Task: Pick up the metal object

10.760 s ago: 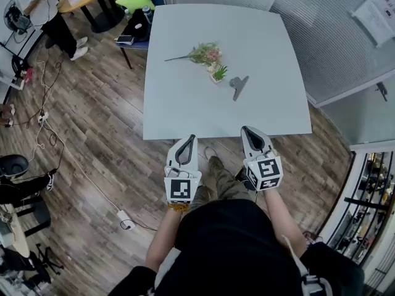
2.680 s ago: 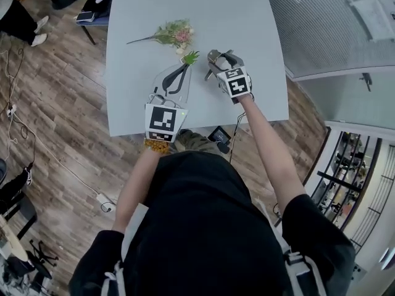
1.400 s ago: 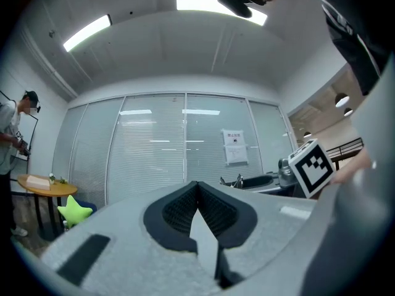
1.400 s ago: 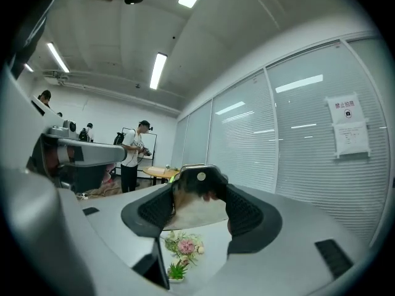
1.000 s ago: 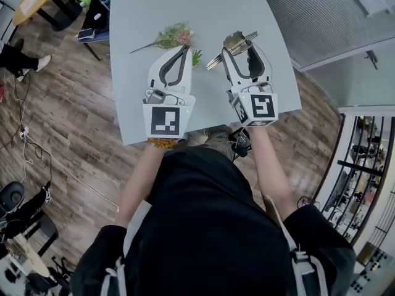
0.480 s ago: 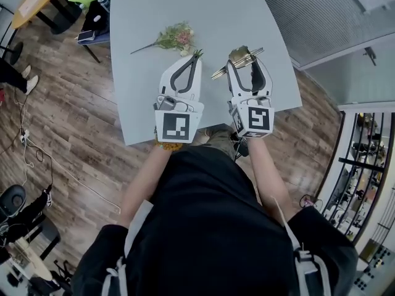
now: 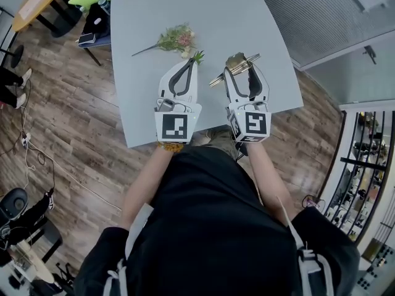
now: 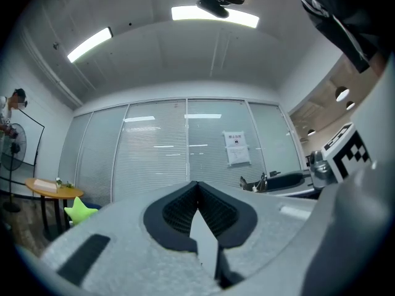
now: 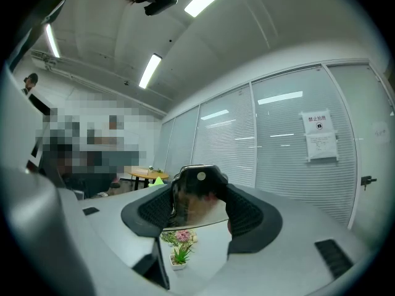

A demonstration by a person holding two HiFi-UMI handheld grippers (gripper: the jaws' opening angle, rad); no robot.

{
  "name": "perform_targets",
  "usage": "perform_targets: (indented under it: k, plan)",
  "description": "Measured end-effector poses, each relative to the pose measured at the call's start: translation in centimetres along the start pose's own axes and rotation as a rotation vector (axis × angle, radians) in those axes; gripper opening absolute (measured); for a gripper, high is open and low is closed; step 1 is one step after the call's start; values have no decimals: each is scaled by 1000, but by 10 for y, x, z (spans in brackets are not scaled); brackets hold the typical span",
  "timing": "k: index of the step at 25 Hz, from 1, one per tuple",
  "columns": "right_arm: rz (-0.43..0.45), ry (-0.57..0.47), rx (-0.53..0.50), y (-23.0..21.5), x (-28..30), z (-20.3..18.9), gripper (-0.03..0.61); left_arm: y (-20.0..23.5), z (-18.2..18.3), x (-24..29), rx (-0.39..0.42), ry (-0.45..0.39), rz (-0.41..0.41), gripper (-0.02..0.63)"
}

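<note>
Two hand-held grippers work above a pale grey square tabletop [image 7: 247, 17]. The right gripper [image 7: 239, 70] is pinched on the shiny flat metal object [image 7: 234, 58]. The object sits at the jaw tips and is judged to be raised clear of the tabletop, above its near right part. The left gripper [image 7: 189, 65] has its jaws pressed together on nothing. Its tips lie just beside a small green potted plant [image 7: 197, 56]. A loose spray of pink and green flowers [image 7: 176, 39] lies farther back.

Risk: the hold looks narrow, taken on smooth polished metal near one end of the broad plate. The overhanging ends could make the piece pivot or slide between the pads if the gripper tilts or swings quickly. A slip here would probably drop it onto the tabletop close to the potted plant. The idle left gripper, close alongside, could also knock the projecting end.

Orientation: in the head view the object's long axis runs crosswise to the right gripper's jaws. It slants from near left to far right, with a thin bar projecting on each side. In the right gripper view [image 9: 199, 209] the metal object [image 9: 196, 193] shows a broad mirror-like plate standing upright between the pads, with a small round hole near its top edge. The left gripper view [image 8: 199, 193] confirms the meeting jaws.
</note>
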State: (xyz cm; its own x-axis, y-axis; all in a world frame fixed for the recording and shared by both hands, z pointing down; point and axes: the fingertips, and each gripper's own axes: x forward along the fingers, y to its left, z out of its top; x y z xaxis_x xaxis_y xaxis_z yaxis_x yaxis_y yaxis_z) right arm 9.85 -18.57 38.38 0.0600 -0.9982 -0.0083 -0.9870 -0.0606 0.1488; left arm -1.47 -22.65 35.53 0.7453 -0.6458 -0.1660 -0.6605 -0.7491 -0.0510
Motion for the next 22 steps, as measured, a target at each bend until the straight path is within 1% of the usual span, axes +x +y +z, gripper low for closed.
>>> perform_targets:
  k: [3,6,7,11,13,16,19,22]
  plan:
    - [-8,13,7,-1,0,-6,265,0,-7,3,-14,11,3,5]
    - [-17,30,11,3,-1,-10,265,1,-12,2,-67,23,19,5]
    - [-22,36,12,4,-2,-12,265,1,-13,1,-72,27,19,5]
    - [-35,49,22,8,-3,-14,265,-1,-19,3,-65,44,11,5]
    - [-40,49,20,8,-1,-13,265,-2,-23,5,-46,47,4,5]
    - [-73,55,6,2,4,-12,265,-2,-27,8,-24,45,-13,5]
    - [-86,52,-16,6,6,-9,265,-1,-27,7,-28,43,-8,5]
    - [-87,26,-26,12,6,-1,265,-1,-29,7,-39,59,9,5]
